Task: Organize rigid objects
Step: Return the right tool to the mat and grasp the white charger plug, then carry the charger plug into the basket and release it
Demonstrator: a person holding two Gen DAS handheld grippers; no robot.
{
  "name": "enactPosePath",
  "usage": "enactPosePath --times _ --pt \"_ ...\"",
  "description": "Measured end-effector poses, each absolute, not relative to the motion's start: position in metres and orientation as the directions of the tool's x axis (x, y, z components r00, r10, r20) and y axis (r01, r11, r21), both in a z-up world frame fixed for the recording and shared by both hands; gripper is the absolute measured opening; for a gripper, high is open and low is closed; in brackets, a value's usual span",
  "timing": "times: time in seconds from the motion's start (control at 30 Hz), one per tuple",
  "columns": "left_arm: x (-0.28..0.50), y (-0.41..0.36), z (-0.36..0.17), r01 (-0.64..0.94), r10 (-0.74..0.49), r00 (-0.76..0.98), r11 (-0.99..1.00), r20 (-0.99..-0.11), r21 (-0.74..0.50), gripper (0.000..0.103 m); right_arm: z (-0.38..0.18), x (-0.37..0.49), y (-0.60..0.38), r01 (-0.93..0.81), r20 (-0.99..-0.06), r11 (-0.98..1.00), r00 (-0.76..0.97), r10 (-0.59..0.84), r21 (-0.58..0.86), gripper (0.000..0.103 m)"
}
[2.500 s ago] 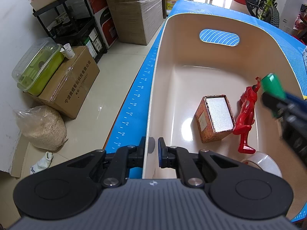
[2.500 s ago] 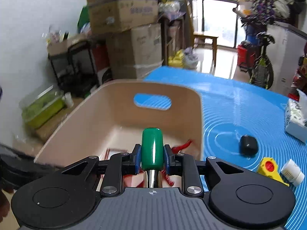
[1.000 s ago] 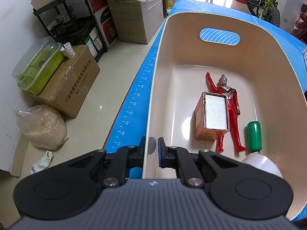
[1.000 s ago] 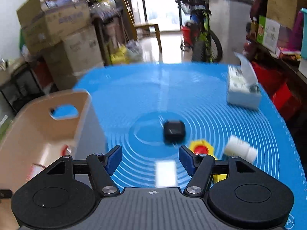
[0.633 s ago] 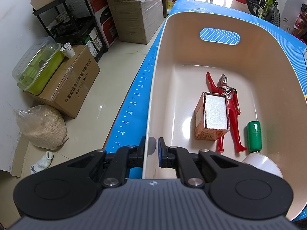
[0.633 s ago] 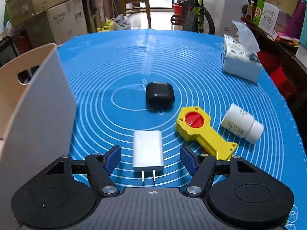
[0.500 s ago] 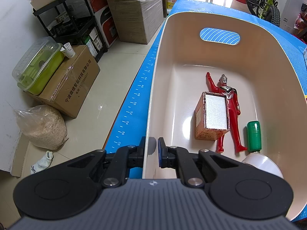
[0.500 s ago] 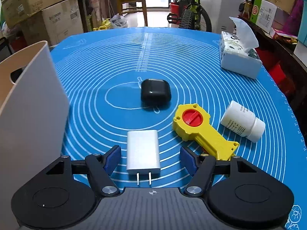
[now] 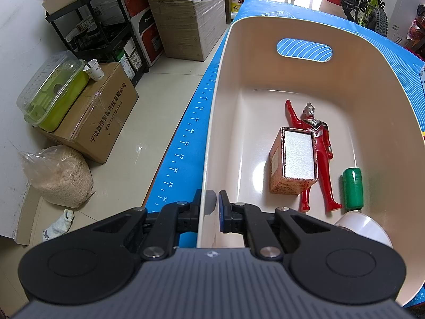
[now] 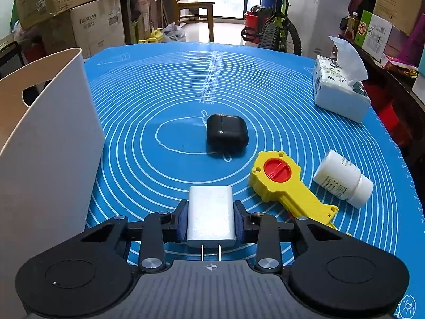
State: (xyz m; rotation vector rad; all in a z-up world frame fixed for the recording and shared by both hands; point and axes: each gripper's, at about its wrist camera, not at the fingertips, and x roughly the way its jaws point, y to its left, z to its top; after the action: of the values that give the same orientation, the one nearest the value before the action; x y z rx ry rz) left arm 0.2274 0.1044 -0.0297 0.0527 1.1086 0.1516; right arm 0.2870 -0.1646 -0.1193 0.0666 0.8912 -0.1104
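My right claw (image 10: 211, 222) closing on charger (image 10: 211, 212), pads at both its sides, prongs toward me; charger on blue mat (image 10: 170, 111) at 6 o'clock. Black case (image 10: 227, 133) at 12, yellow toy (image 10: 287, 188) at 2. My left claw (image 9: 209, 212) clamps bin (image 9: 212, 133) rim at 6; figure (image 9: 318, 148), box (image 9: 294, 164), green cylinder (image 9: 352, 188) inside.

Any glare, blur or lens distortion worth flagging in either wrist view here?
Left wrist view: sharp, a glare patch on the bin floor beside the box, and fisheye bending of the rim. Right wrist view: sharp too, the window overexposed and the mat's rings stretched.
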Motion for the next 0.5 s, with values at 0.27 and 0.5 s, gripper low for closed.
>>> enactPosePath --times 0.27,0.5 --pt "0.227 0.104 -0.03 -0.096 0.15 0.436 0.988 -0.888 0.12 0.012 -0.095 0.278 -0.17 0.152 -0.74 0.987 0.67 -0.066 0.05 0.043" --pt "0.227 0.104 -0.03 -0.095 0.149 0.436 0.988 -0.888 0.119 0.012 -0.058 0.262 -0.17 0.167 -0.649 0.979 0.759 -0.053 0.115 0.043"
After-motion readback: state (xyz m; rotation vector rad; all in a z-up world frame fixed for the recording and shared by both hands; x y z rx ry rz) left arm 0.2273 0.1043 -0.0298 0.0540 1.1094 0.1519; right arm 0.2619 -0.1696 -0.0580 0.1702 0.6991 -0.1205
